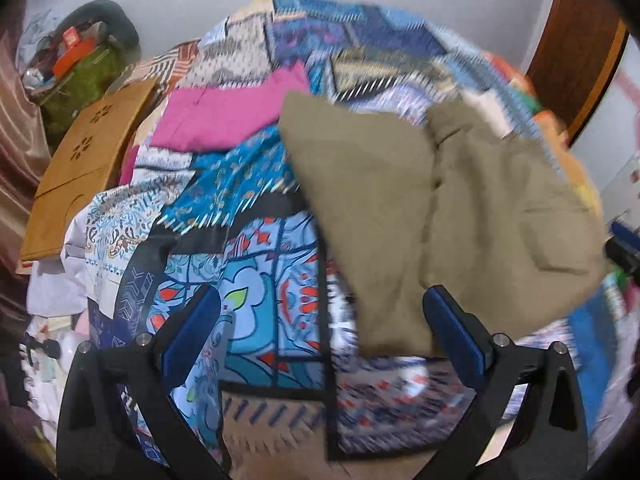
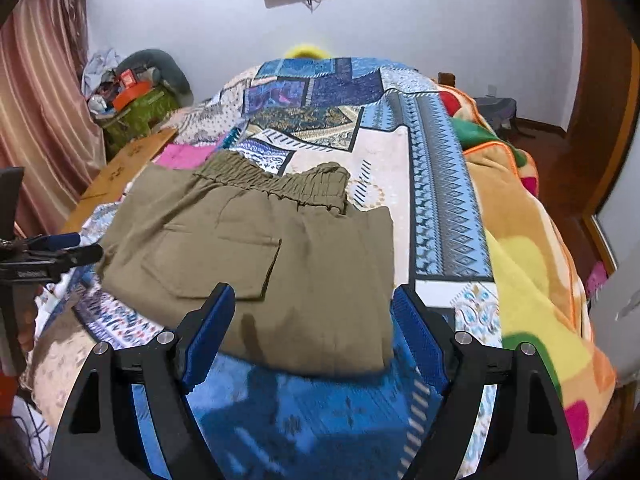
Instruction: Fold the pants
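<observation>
Bed (image 2: 444, 200): a patchwork quilt in blues covers it, with a bright fleece blanket (image 2: 532, 288) heaped along its right side in the right wrist view; a wooden board (image 1: 80, 172) lies at its left edge.

Pants (image 2: 256, 248): olive, lying on the quilt near its front edge, already doubled into a compact block, the elastic waistband (image 2: 272, 184) at the far end and a patch pocket (image 2: 224, 264) facing up. A pink garment (image 1: 224, 112) lies beyond them, just beside the far left corner.

Right gripper (image 2: 310, 320): spread wide and easing inward a little, straddling the near folded edge of the pants from above. The blue pads (image 2: 210, 324) flank the cloth; they do not appear to press on it.

Left gripper (image 1: 320, 332): spread, nothing between its fingers, hovering over bare quilt just left of the pants' near left edge. This view is blurred, so finer contact cannot be judged.

Step in hand: by the look of it, late in the fold, between grips, with both tools free and the bundle resting on its own.

Next move: likely either a last fold, far end brought to the near end, or a tidy-up. It calls for pinching through all layers at an edge, both corners taken together, so the stack does not slide apart.
</observation>
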### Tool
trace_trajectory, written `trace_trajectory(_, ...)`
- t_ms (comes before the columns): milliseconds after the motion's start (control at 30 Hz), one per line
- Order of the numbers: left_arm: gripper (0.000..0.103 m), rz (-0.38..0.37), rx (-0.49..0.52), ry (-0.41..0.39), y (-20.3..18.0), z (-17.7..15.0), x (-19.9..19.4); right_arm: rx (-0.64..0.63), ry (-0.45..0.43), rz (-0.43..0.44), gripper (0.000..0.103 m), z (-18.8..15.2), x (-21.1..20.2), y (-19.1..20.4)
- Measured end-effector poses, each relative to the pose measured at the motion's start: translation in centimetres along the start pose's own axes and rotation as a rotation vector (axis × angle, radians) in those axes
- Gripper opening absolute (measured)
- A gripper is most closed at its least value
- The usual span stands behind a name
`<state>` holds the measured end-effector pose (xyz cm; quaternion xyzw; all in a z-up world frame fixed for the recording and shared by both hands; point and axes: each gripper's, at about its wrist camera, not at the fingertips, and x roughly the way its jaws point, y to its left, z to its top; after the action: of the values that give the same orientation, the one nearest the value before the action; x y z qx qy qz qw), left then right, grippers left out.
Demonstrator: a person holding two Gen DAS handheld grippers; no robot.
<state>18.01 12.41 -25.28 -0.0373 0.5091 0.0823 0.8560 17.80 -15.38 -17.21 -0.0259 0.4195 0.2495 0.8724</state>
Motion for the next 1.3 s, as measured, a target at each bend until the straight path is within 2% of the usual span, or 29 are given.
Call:
trace_trajectory(67,0.103,-0.035,-0.034,-0.003,1.0,-0.3,0.3,-0.005,0.036,-0.005,0.079,0.0,1.5,0.0)
trace_trajectory(100,0.103,-0.024,-0.068,0.001,1.9,-0.3,0.3,-0.006,0.065,-0.002,0.079,-0.3,2.6,-0.1)
trace_trajectory(200,0.103,-0.03,-0.108,0.005,3.2,-1.0,0.3,0.013,0.06,0.026,0.079,-1.2,3.0,-0.5)
trace_trajectory(300,0.102,0.109,-0.115,-0.007,4.1,-1.7,-0.2,0.039,0.056,0.038,0.079,-1.4,2.6,-1.0)
trace_trajectory(467,0.094,0.117,-0.121,0.027,6.0,-3.0,-0.9,0.061,0.051,0.038,0.079,-1.8,1.8,-1.4)
trace_trajectory(567,0.094,0.096,-0.082,-0.024,5.5,-2.6,-3.0,0.056,0.05,0.046,0.079,-1.4,1.1,-1.5)
trace_trajectory(633,0.094,0.067,-0.041,-0.086,4.1,-1.4,-4.8,0.036,0.029,0.049,0.079,-0.7,0.5,-1.3)
trace_trajectory(800,0.094,-0.067,0.048,-0.203,-0.3,2.7,-7.1,-0.008,-0.047,0.106,0.078,1.8,-0.6,-0.3)
trace_trajectory(833,0.093,-0.095,0.062,-0.212,-1.2,3.5,-7.1,-0.013,-0.059,0.119,0.075,2.3,-0.6,-0.2)
trace_trajectory(867,0.091,-0.124,0.084,-0.22,-2.0,4.2,-7.0,-0.02,-0.068,0.134,0.067,2.7,-0.5,0.1)
trace_trajectory(933,0.076,-0.155,0.154,-0.231,-4.5,5.4,-6.5,-0.037,-0.066,0.169,0.059,3.6,-0.1,0.5)
trace_trajectory(967,0.073,-0.16,0.191,-0.225,-5.7,5.9,-6.1,-0.042,-0.064,0.184,0.056,4.0,0.3,0.6)
trace_trajectory(1033,0.053,-0.188,0.23,-0.2,-7.6,6.5,-4.9,-0.059,-0.054,0.202,0.047,4.6,1.2,0.9)
trace_trajectory(1100,0.043,-0.232,0.257,-0.156,-9.0,6.8,-3.5,-0.075,-0.03,0.203,0.042,4.8,2.3,1.1)
trace_trajectory(1167,0.041,-0.26,0.274,-0.108,-10.2,6.9,-1.6,-0.08,-0.004,0.207,0.041,4.7,3.4,1.2)
trace_trajectory(1300,0.042,-0.227,0.286,-0.026,-10.9,5.9,2.3,-0.111,0.095,0.192,0.041,3.5,6.3,1.3)
